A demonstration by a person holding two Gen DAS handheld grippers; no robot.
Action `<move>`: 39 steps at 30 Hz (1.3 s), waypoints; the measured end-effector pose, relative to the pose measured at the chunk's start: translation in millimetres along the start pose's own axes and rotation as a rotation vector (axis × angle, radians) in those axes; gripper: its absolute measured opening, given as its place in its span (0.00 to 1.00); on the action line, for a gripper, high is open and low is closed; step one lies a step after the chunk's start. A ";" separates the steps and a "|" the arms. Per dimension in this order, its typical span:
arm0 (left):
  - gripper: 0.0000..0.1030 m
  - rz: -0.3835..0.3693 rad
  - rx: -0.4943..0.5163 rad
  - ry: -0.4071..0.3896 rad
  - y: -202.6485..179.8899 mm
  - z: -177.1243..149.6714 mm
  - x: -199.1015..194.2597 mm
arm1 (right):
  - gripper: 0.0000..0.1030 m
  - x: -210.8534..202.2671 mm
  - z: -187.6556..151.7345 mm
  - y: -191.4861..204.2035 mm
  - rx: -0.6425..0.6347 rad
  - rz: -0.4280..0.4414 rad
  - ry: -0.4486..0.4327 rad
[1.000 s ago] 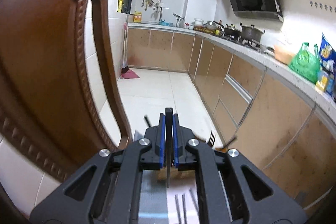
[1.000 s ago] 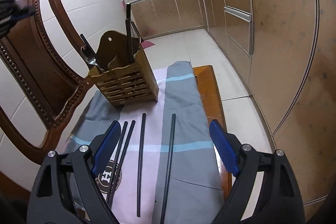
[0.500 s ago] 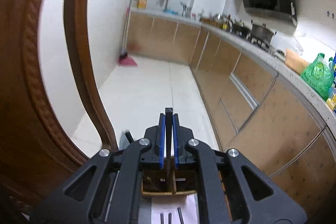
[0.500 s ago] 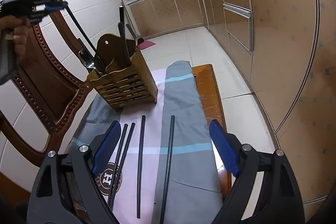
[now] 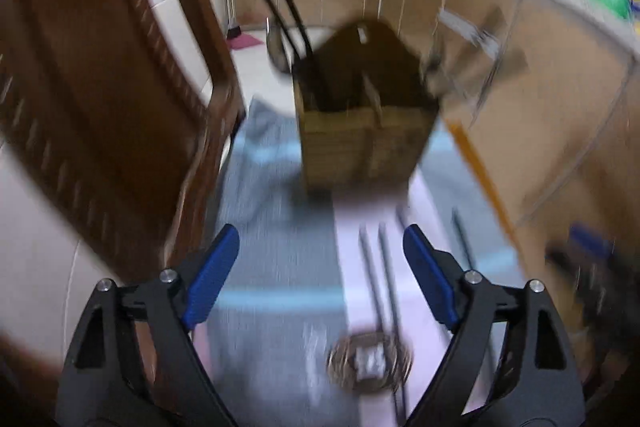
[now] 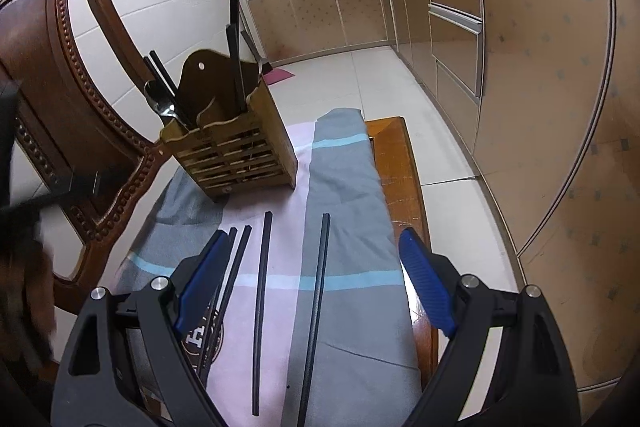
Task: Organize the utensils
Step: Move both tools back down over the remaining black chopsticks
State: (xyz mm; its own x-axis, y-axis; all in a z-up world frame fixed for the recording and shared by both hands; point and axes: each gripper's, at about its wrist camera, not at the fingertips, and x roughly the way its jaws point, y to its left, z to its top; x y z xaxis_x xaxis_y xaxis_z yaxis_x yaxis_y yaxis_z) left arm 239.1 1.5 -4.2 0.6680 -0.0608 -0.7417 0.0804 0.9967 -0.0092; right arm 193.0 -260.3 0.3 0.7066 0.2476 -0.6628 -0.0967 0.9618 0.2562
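A wooden slatted utensil holder (image 6: 236, 155) stands on a grey and pink cloth (image 6: 344, 195); in the blurred left wrist view the holder (image 5: 364, 143) sits ahead. Black chopsticks (image 6: 166, 87), a spoon (image 6: 158, 105) and dark utensils (image 6: 235, 55) stand in it. Several black chopsticks lie on the cloth (image 6: 262, 303), (image 6: 316, 303), (image 5: 380, 287). My left gripper (image 5: 320, 267) is open and empty above the cloth, short of the holder. My right gripper (image 6: 308, 279) is open and empty over the loose chopsticks.
A carved wooden chair back (image 6: 48, 75) rises at the left, close to the holder. The cloth lies on a narrow wooden stool (image 6: 404, 167) with tiled floor (image 6: 380, 75) beyond. Kitchen cabinets (image 6: 520, 87) run along the right.
My left gripper has opened and let go of the black chopstick, which now stands in the holder. It has dropped back and tilted down toward the cloth. The right gripper has barely moved.
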 end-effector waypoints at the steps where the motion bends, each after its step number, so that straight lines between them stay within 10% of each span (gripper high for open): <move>1: 0.81 -0.003 0.004 0.019 -4.2 -14.9 -3.6 | 0.82 1.0 -1.2 0.8 -0.006 -0.004 0.005; 10: 0.81 0.010 -0.020 -0.004 -11.8 -90.3 -32.4 | 0.82 -2.0 -29.1 13.9 -0.086 -0.066 0.072; 39: 0.81 -0.002 -0.014 -0.014 -25.5 -99.7 -32.9 | 0.82 -29.7 -66.6 27.3 -0.125 -0.104 0.019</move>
State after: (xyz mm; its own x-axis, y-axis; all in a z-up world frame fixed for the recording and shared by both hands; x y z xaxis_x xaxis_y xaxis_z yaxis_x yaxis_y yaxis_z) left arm 141.3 -16.5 -46.4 0.6782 -0.0638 -0.7321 0.0718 0.9972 -0.0204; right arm 122.7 -233.6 -19.8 0.7043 0.1468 -0.6946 -0.1106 0.9891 0.0969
